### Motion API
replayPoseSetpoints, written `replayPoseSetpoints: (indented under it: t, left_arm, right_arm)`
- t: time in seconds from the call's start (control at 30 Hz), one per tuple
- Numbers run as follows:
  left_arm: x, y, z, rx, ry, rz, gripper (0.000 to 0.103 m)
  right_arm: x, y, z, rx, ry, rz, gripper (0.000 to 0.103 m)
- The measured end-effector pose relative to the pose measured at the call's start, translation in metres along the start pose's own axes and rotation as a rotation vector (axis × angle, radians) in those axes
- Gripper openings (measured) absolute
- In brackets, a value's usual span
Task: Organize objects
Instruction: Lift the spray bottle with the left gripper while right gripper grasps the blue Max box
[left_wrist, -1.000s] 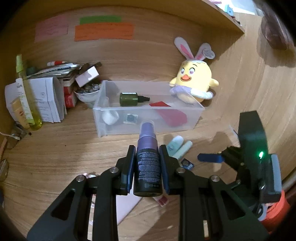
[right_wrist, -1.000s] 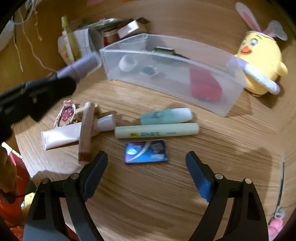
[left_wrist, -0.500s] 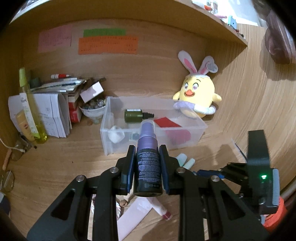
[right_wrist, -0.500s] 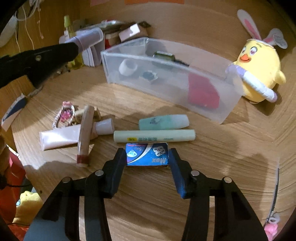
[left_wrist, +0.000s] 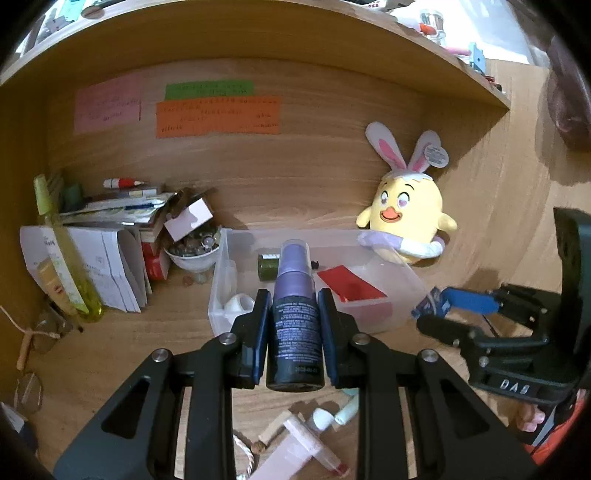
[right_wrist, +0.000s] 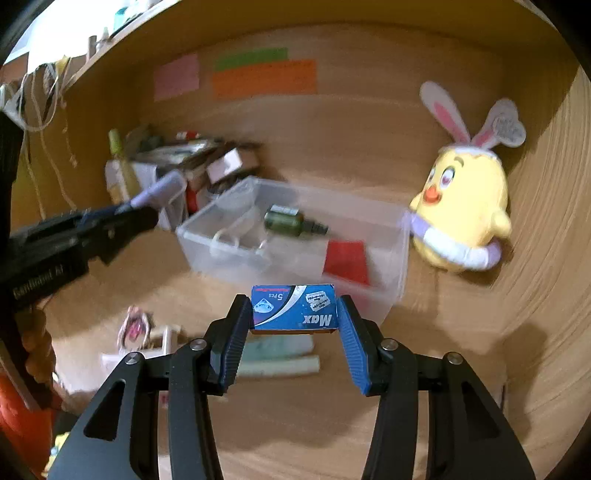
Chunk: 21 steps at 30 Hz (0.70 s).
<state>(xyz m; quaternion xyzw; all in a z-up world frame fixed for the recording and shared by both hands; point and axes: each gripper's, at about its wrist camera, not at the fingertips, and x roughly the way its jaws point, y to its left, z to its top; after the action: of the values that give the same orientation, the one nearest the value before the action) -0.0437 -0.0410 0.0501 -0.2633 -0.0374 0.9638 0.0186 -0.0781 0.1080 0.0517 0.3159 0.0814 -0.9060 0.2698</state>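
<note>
Right wrist view: the right gripper (right_wrist: 295, 323) pinches a small blue cardboard box (right_wrist: 294, 307) above the desk. The left gripper (left_wrist: 294, 325) squeezes a dark spray bottle (left_wrist: 295, 325). Both look ready to go into the clear plastic bin (right_wrist: 391, 280) just ahead.

open-topped bin (right_wrist: 400, 258) — plush chick (right_wrist: 465, 206) alongside
</note>
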Motion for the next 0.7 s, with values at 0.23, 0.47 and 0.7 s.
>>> replayPoseSetpoints:
  t: [0.23, 0.47, 0.7]
  left_arm:
    - [0.016, 0.003, 0.014, 0.0, 0.01, 0.016, 0.025]
    - [0.039, 0.013, 0.023, -0.037, 0.044, 0.005, 0.025]
    - [0.065, 0.03, 0.029, -0.096, 0.095, -0.034, 0.025]
  right_arm:
    - [0.009, -0.008, 0.03, 0.023, -0.04, -0.01, 0.045]
    - [0.025, -0.009, 0.048, 0.012, -0.044, -0.017, 0.045]
    - [0.048, -0.014, 0.063, 0.015, -0.026, -0.017, 0.045]
